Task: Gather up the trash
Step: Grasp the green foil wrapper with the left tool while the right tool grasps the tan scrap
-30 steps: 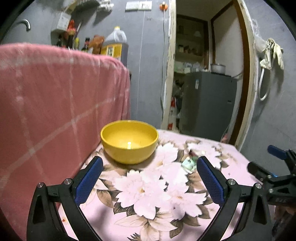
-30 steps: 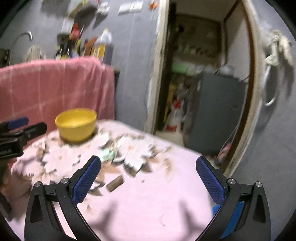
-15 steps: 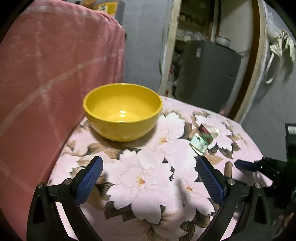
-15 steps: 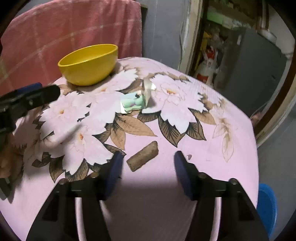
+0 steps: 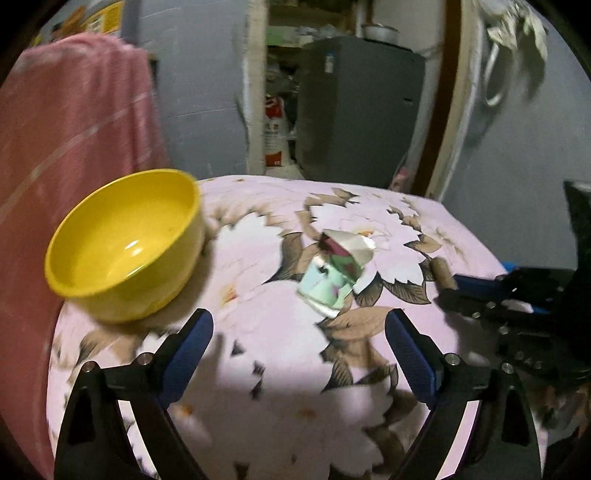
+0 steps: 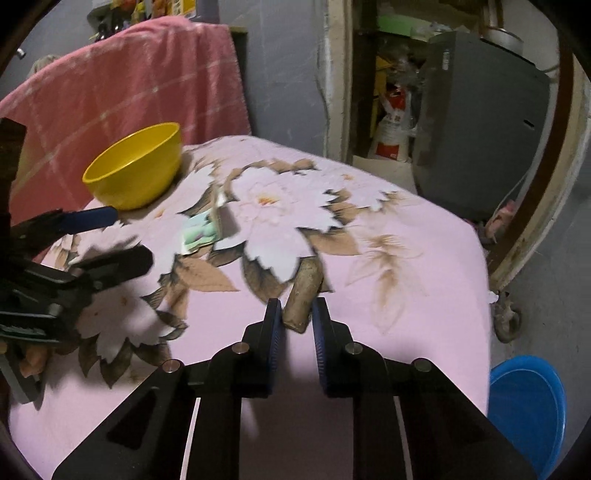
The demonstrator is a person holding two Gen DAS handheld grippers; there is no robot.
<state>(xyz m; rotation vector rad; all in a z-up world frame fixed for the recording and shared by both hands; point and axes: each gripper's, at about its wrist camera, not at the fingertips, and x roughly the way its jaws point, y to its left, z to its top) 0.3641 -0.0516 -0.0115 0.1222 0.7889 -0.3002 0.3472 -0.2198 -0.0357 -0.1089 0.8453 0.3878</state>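
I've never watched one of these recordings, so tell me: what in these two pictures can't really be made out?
- Crumpled wrapper: print unreadable, smeared in both views.
- Brown stick: near end sits between the right gripper pads, closing on it; what it is stays unclear.
- Blue bucket: right wrist view, partly cut off by the picture's dark rim.
- Yellow bowl: far outer wall hidden.
- Left gripper: closing, nothing between its pads.

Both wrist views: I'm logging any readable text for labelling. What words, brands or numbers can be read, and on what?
None can be read for certain.
White sack in the doorway: red and dark print, too blurred to read.
Yellow label at top left: dark print, too blurred.
Fridge: small sticker, too small.
Wrapper on the table: coloured print, no legible words.
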